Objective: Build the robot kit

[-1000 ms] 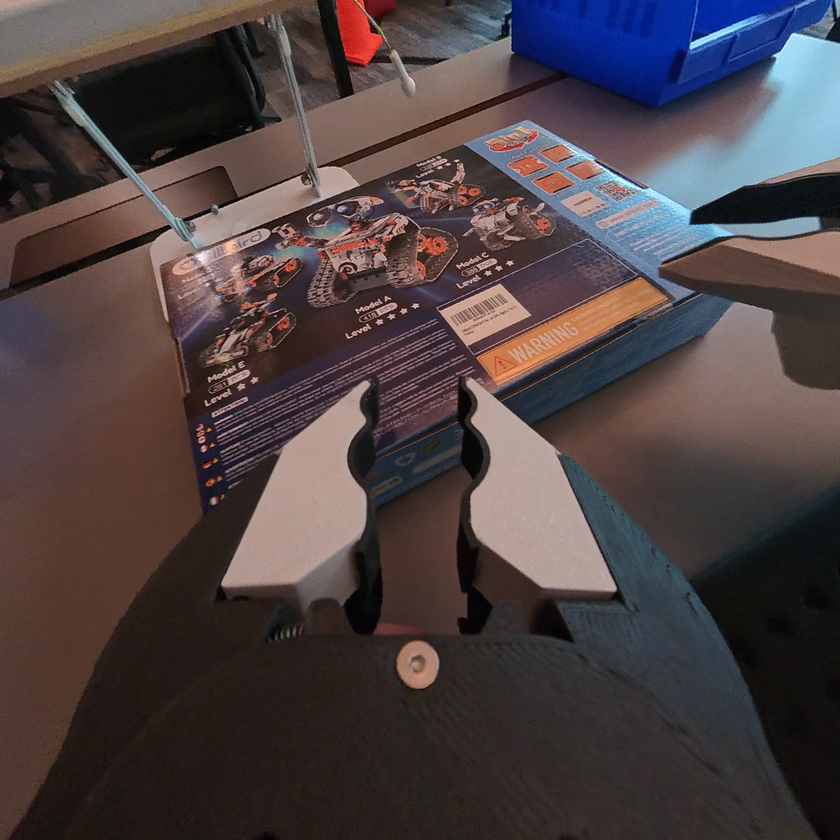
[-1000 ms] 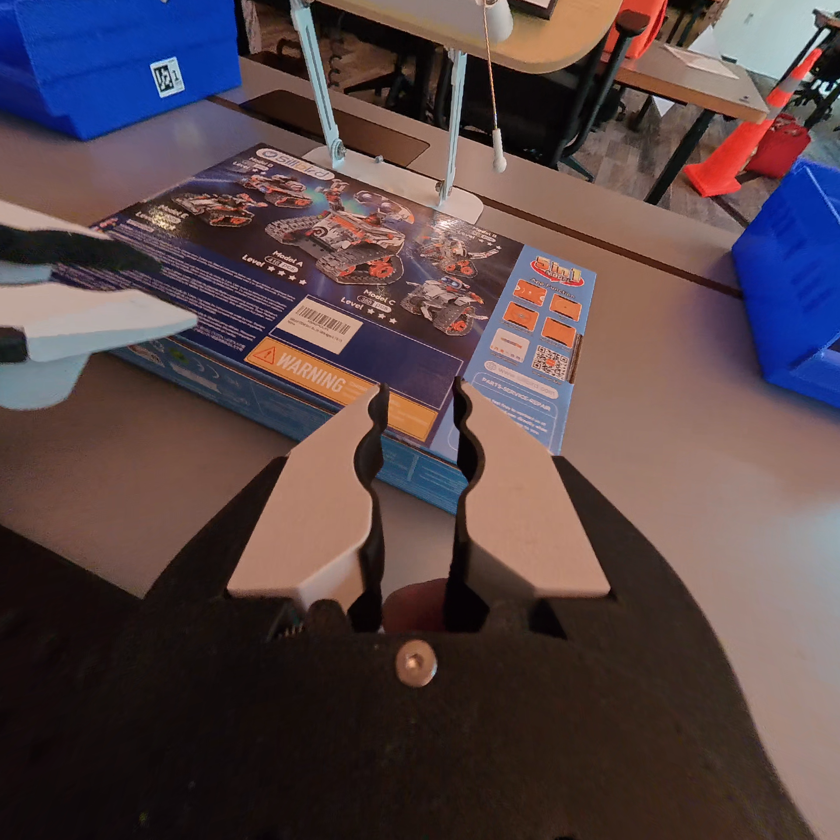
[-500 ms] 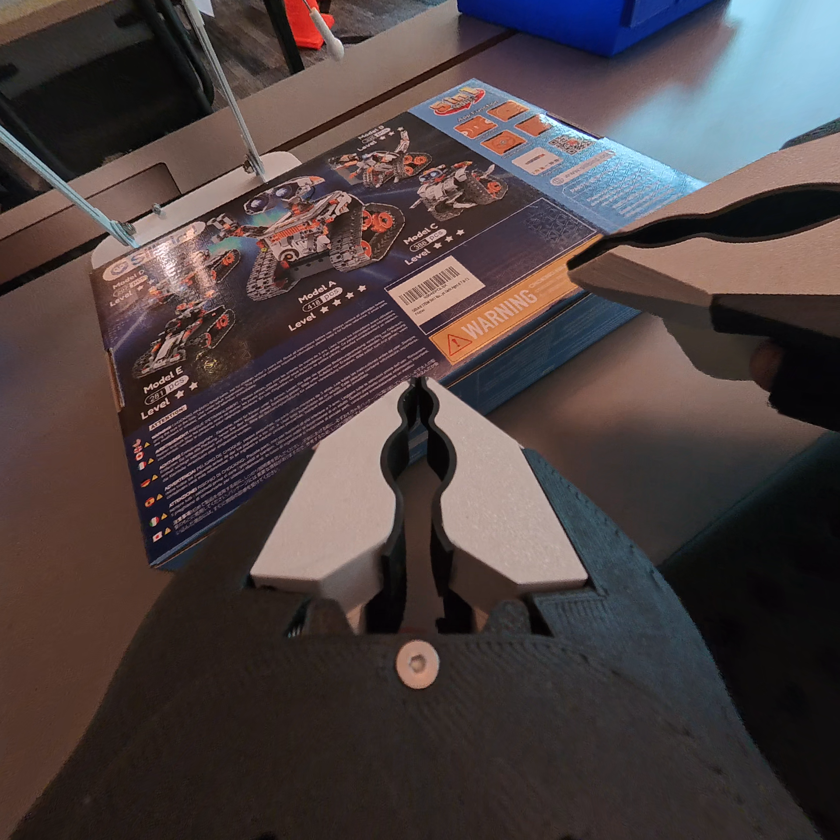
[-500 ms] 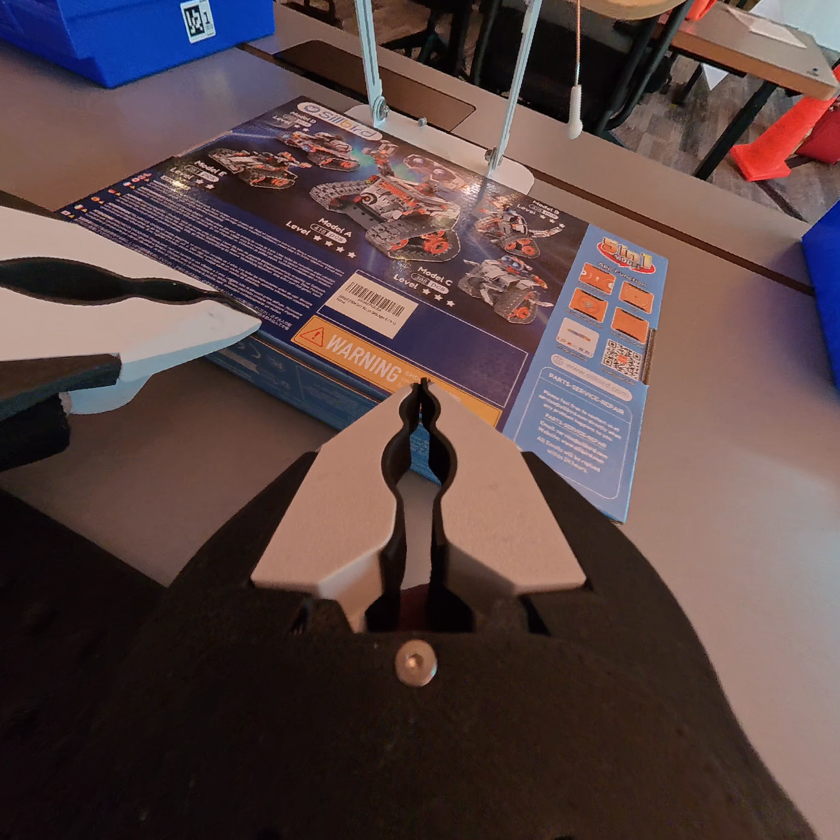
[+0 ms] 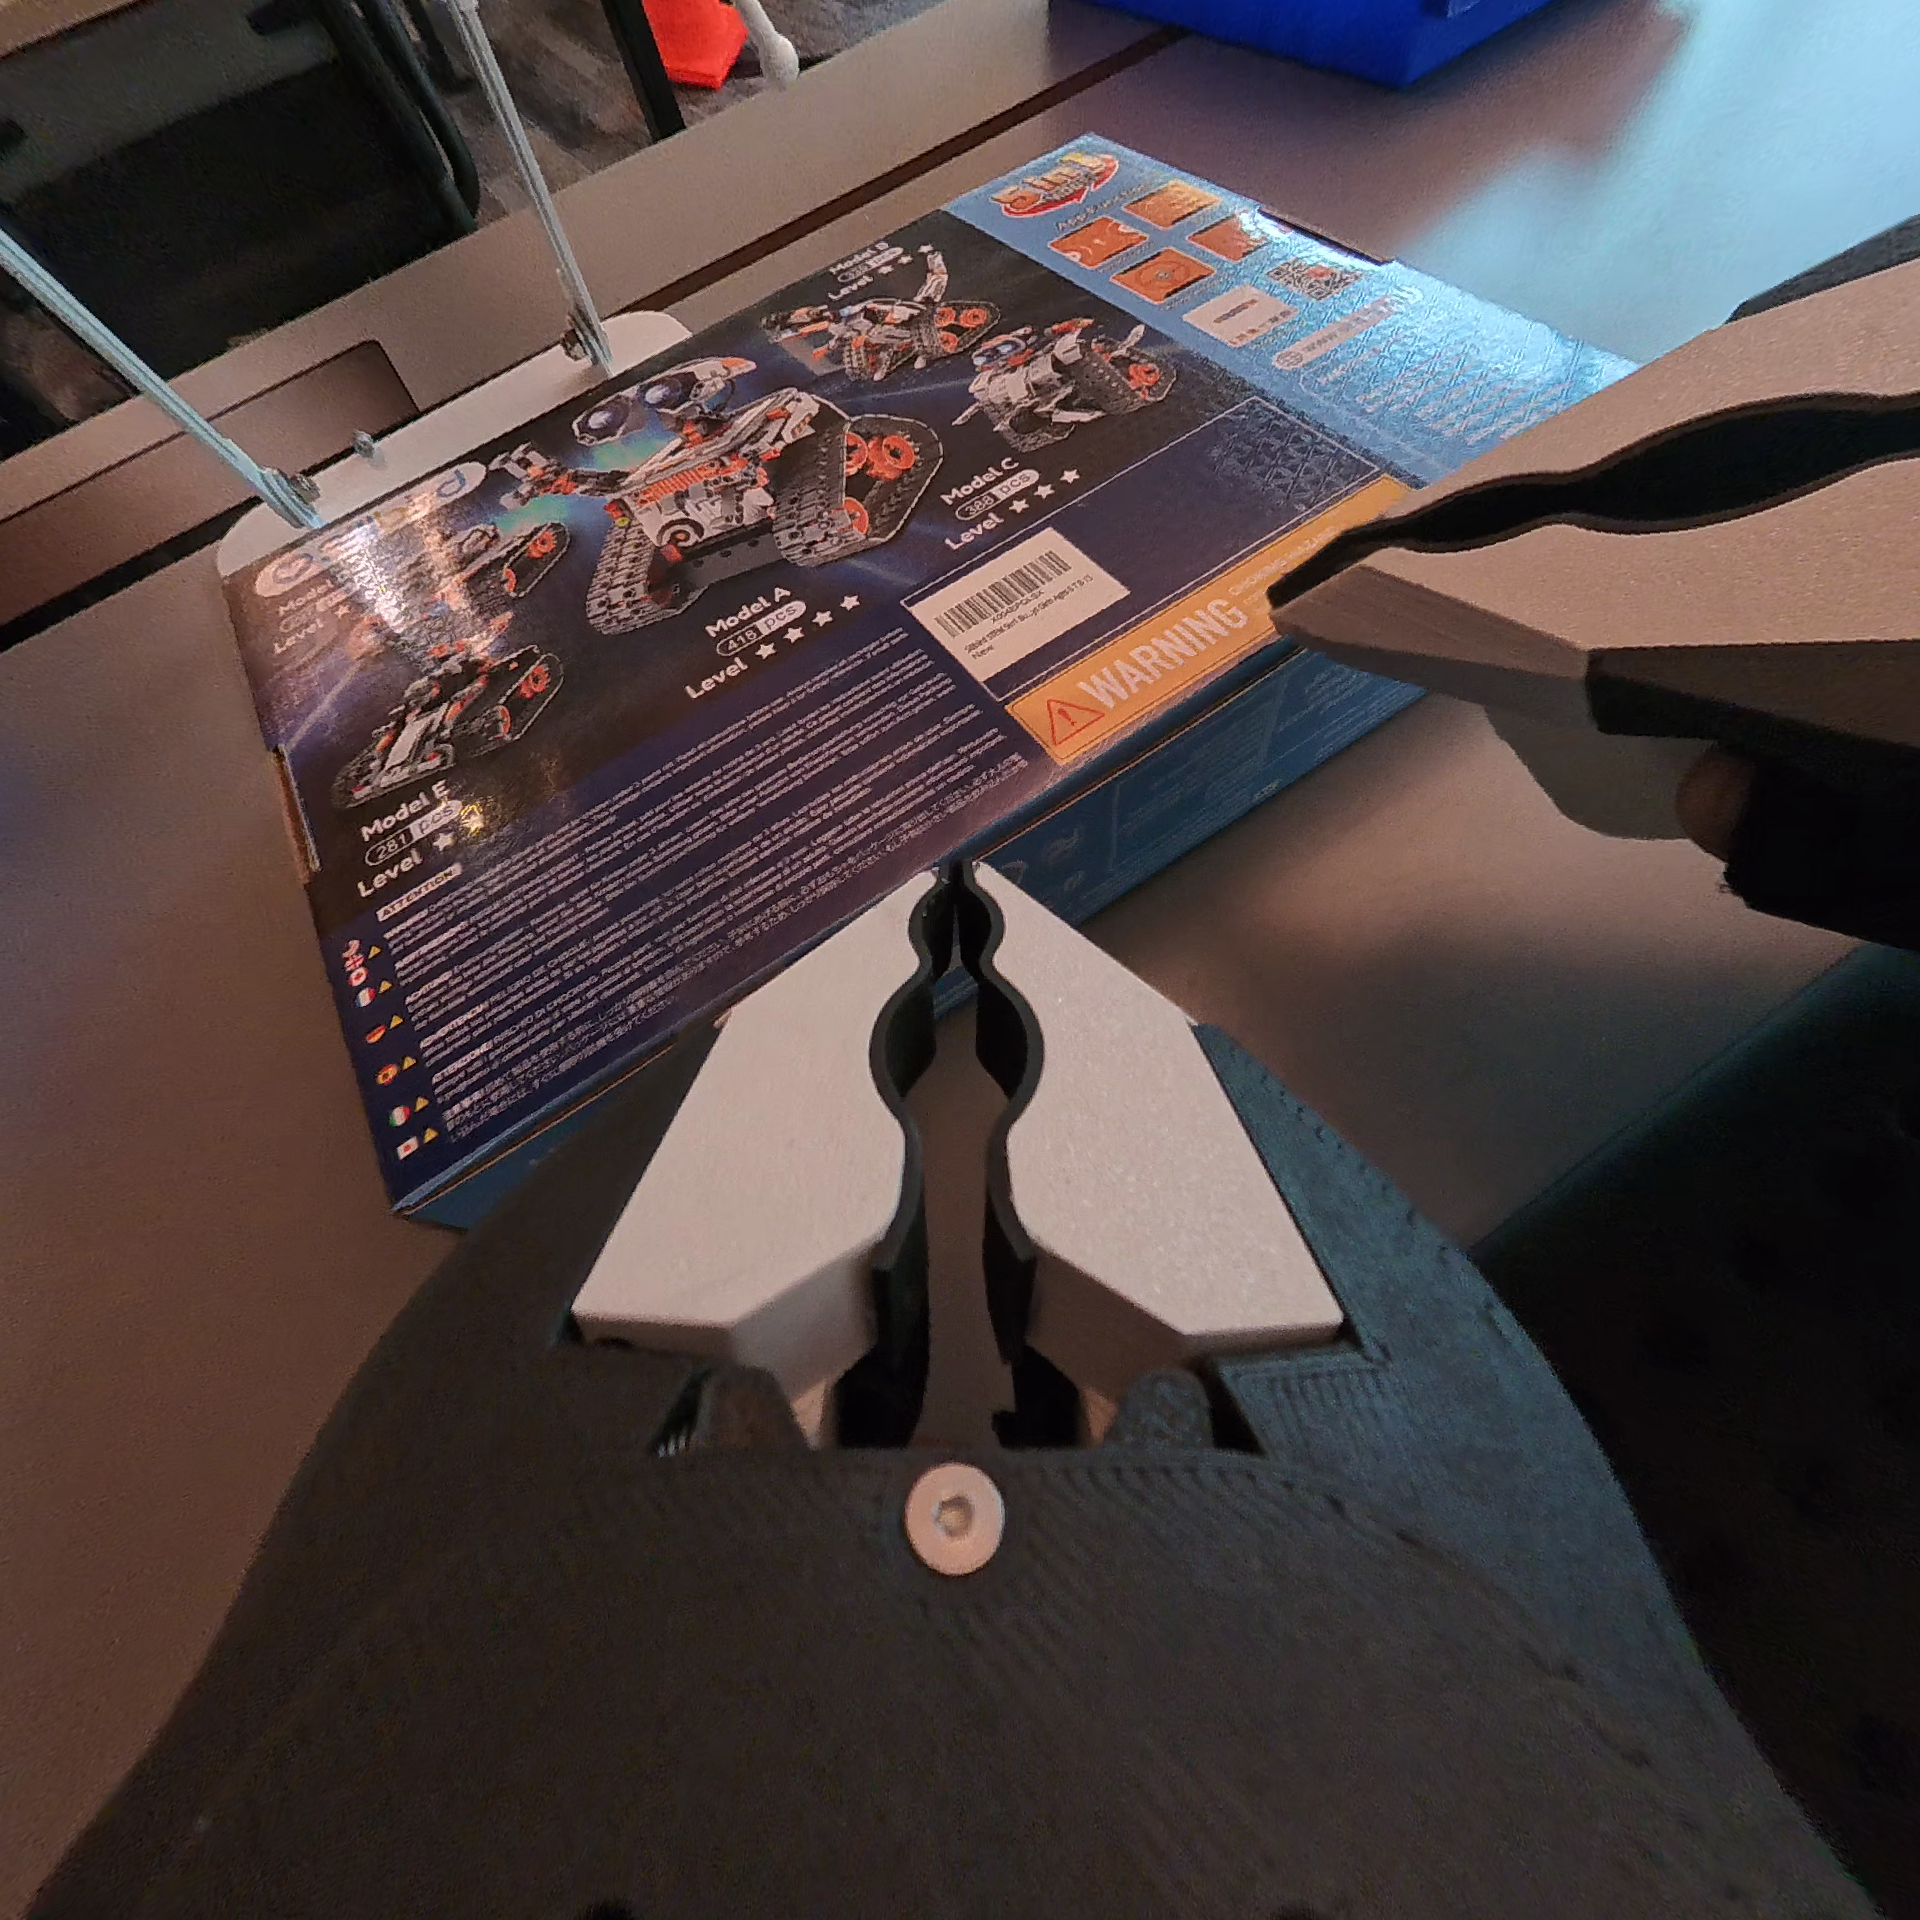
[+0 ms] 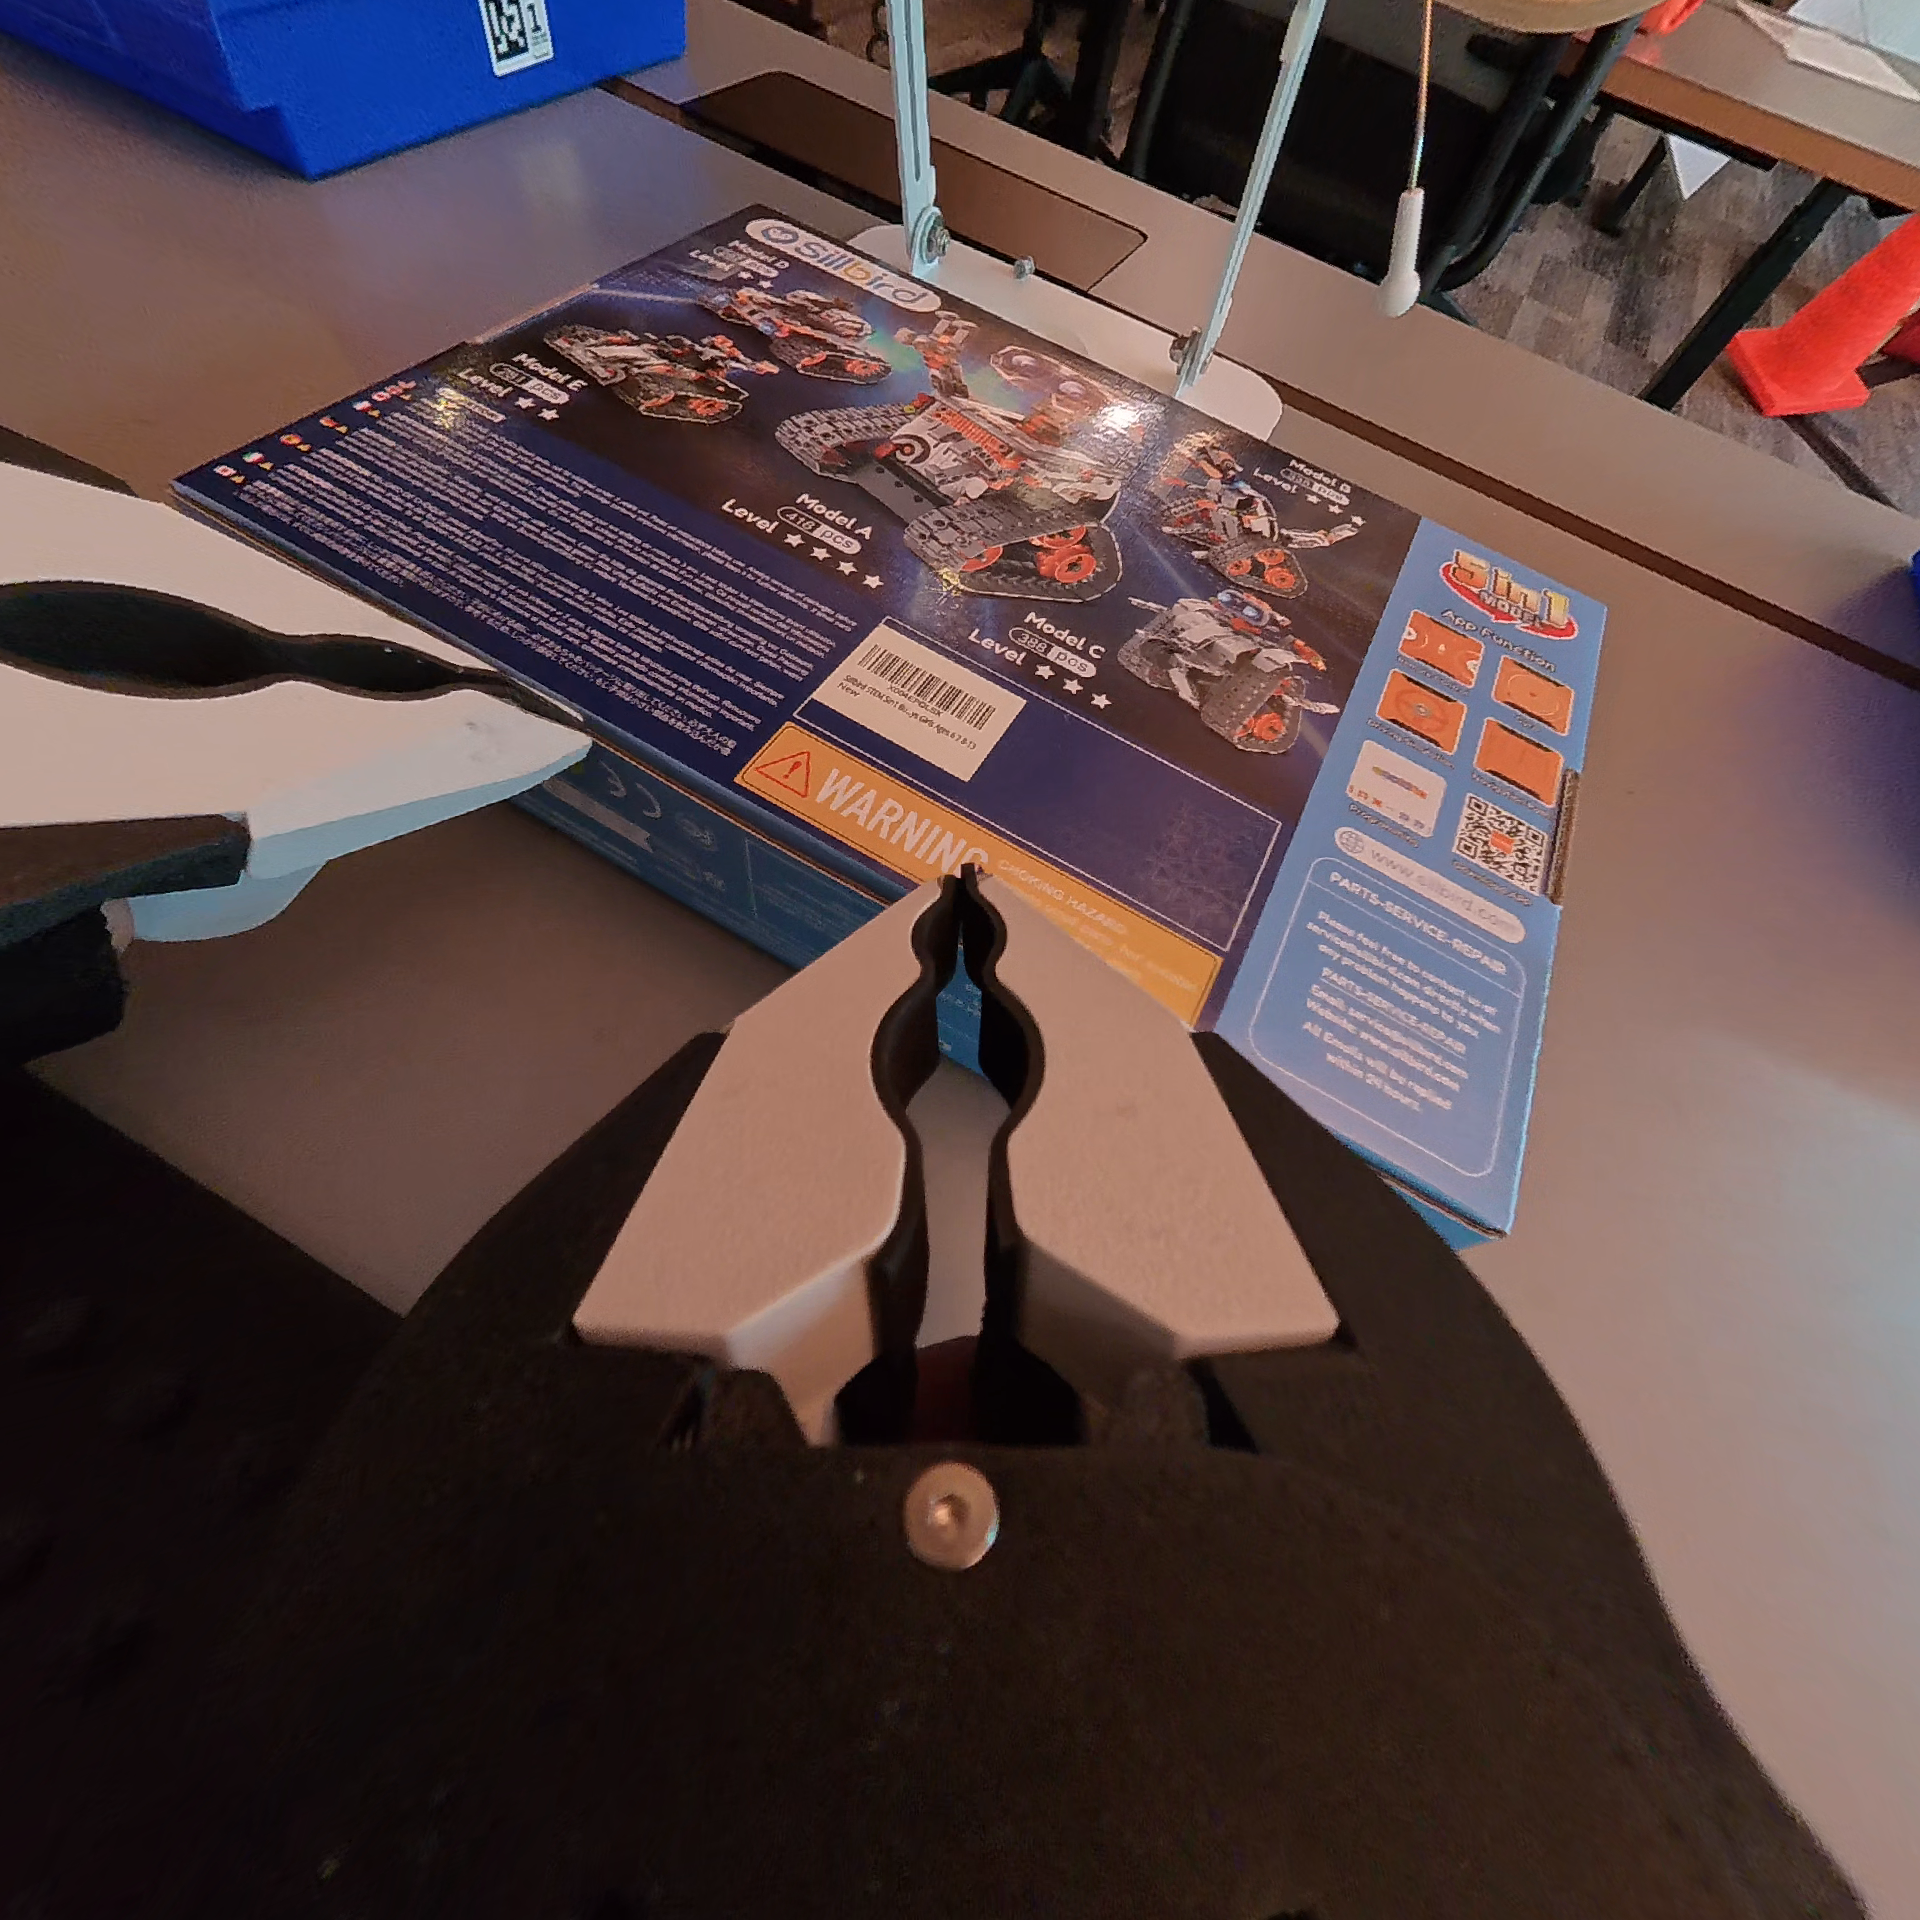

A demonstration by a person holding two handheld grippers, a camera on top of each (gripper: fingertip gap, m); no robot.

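Observation:
A flat dark-blue toy box [image 5: 790, 665] printed with robot pictures lies back side up on the grey table [image 5: 135, 935]. My left gripper [image 5: 954, 883] is shut and empty, its tips at the box's near long edge. My right gripper [image 6: 961, 883] is also shut and empty, its tips over the near edge of the box [image 6: 935, 582] by the orange panel. Each gripper shows side-on in the other's view, the right one [image 5: 1288, 603] at the box's right part, the left one [image 6: 566, 727] at its left part.
A white lamp base [image 6: 1091, 343] with thin metal arms stands just behind the box. Blue plastic bins sit at the table's far corners [image 6: 343, 73] [image 5: 1351, 31]. An orange cone [image 6: 1829, 332] stands on the floor beyond. A table seam [image 6: 1558, 530] runs behind the box. The gap from one gripper's tips to the other's is roughly 8 cm.
Both grippers have shut from open and moved forward and down to the box's near edge. The box has not moved.

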